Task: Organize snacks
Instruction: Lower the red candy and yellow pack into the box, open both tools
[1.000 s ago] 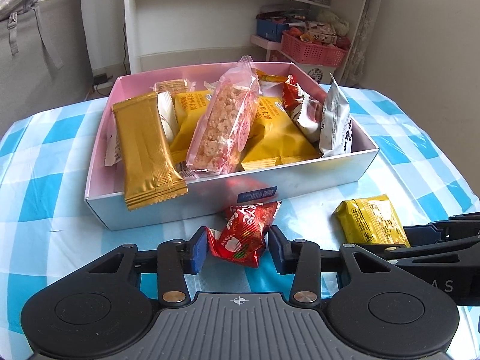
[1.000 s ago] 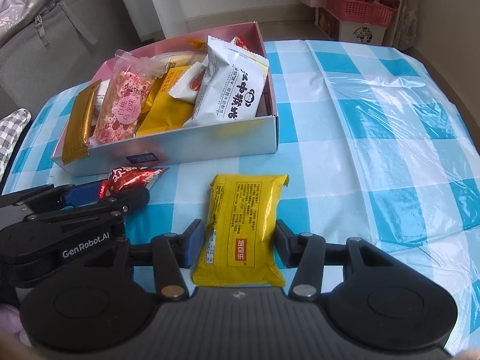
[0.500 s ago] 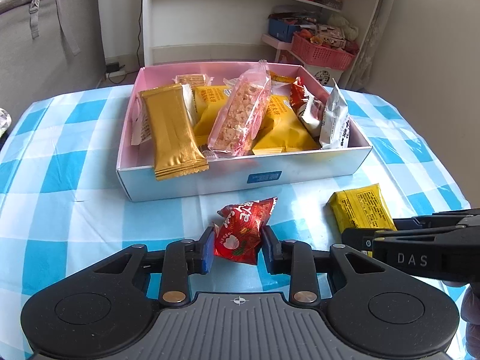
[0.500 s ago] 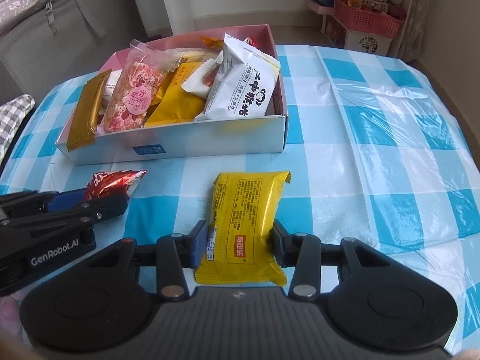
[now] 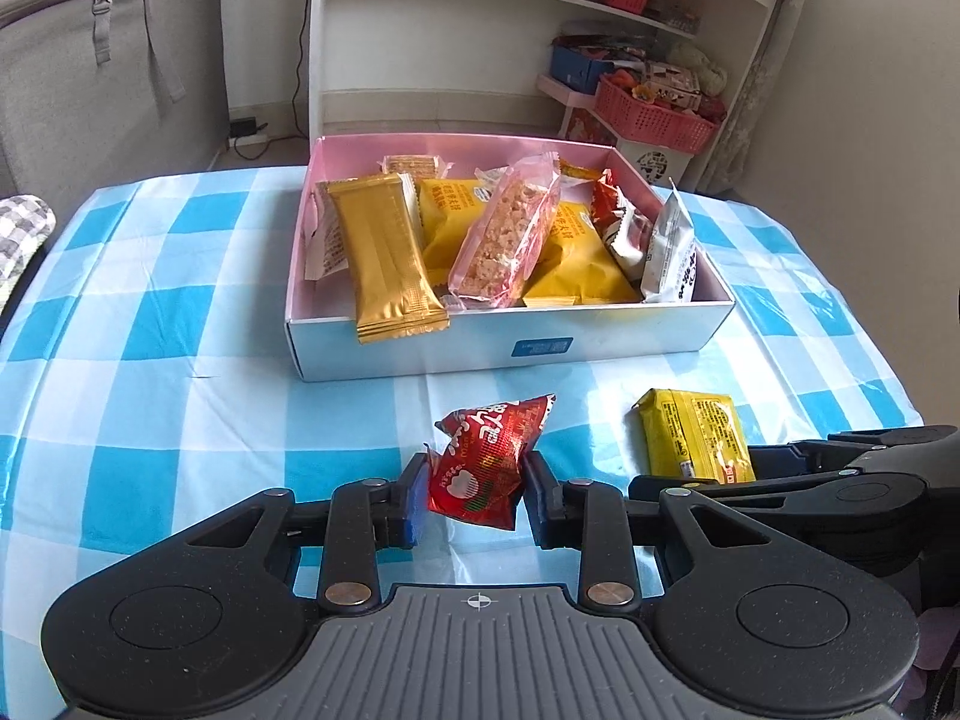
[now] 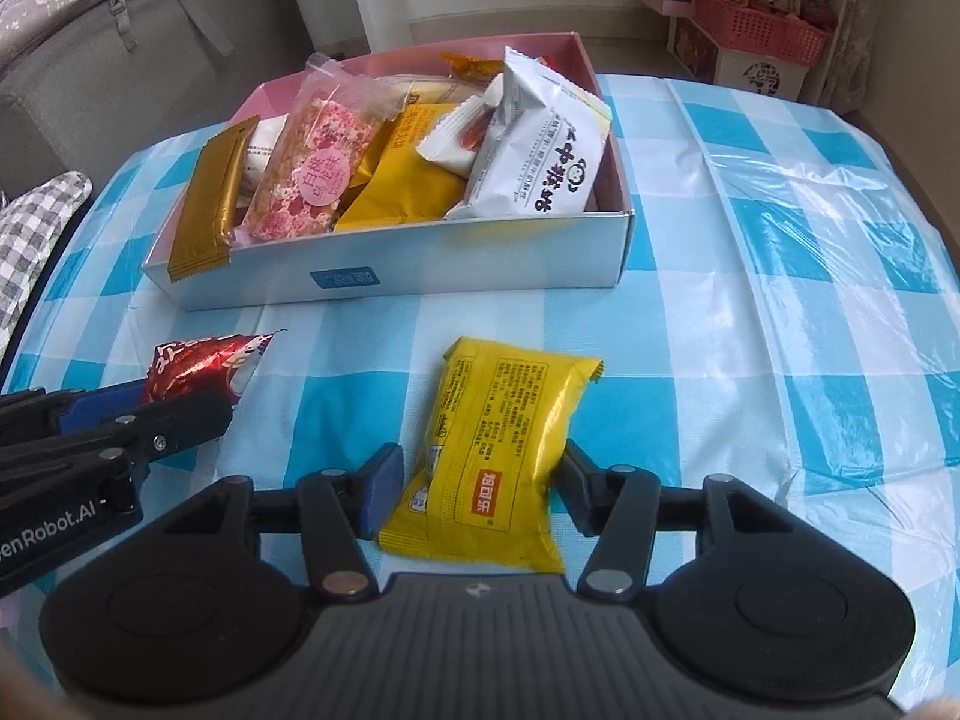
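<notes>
My left gripper is shut on a red snack packet, held just above the blue-checked tablecloth in front of the box. The right wrist view shows the same red packet at the left. My right gripper straddles a yellow snack packet lying on the cloth. Its jaws are opening, and there is a gap at the left pad. The white box with a pink inside holds several packets: gold, pink, yellow and white.
The blue-checked tablecloth drops off at the right edge. Behind the table stand a white shelf and a red basket. A grey bag sits at the far left.
The left gripper closed on the red packet and drew back from the box, lifting it slightly. The right gripper's jaws squeezed the yellow packet, then spread apart again.
</notes>
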### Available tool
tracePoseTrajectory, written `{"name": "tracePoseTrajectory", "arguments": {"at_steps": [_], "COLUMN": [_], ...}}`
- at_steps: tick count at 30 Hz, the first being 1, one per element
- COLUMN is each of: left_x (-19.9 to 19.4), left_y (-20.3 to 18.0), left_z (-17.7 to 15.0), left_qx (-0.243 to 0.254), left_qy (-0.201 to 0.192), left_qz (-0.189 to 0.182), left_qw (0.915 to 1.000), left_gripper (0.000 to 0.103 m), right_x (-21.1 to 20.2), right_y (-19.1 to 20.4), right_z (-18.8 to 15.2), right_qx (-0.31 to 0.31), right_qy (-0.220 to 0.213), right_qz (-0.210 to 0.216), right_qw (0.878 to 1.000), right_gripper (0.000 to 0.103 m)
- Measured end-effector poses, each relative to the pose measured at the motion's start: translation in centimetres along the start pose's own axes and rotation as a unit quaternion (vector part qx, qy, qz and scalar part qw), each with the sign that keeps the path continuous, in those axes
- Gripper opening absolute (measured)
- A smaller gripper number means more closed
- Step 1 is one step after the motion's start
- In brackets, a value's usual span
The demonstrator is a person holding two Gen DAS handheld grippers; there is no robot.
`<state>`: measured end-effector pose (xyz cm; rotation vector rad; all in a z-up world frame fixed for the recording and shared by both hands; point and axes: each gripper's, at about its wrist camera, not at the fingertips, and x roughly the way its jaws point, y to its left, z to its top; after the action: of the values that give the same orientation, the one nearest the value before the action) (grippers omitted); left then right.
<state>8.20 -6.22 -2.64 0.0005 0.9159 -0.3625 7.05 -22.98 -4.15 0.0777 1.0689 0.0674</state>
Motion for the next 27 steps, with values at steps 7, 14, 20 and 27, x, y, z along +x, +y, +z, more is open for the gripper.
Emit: {"name": "tracePoseTrajectory", "arguments": {"at_steps": [7, 14, 20, 27], "left_x": [-0.1, -1.2, -2.2, -3.5], "left_y": [1.4, 2.6, 3.7, 4.9], "left_z": [-0.3, -0.2, 0.1, 1.6], "left_qx": [-0.008, -0.015, -0.028, -0.062], "left_qy": [0.009, 0.004, -0.007, -0.039], "left_qz": [0.011, 0.01, 0.007, -0.003], "left_qw": [0.9999, 0.9998, 0.9996, 0.9973], "left_gripper": [0.03, 0.03, 0.03, 0.03], "right_x": [-0.2, -0.9, -2.4, -5.4], "right_y": [1.5, 0.8, -1.4, -2.5], "right_z": [-0.4, 0.3, 0.6, 1.8], "right_qx": [-0.056, -0.045, 0.026, 0.067], "right_qy": [-0.008, -0.008, -0.011, -0.054], "right_qz": [-0.013, 0.005, 0.058, 0.09], "right_qw": [0.998, 0.999, 0.998, 0.992], "right_gripper": [0.039, 0.034, 0.034, 0.034]}}
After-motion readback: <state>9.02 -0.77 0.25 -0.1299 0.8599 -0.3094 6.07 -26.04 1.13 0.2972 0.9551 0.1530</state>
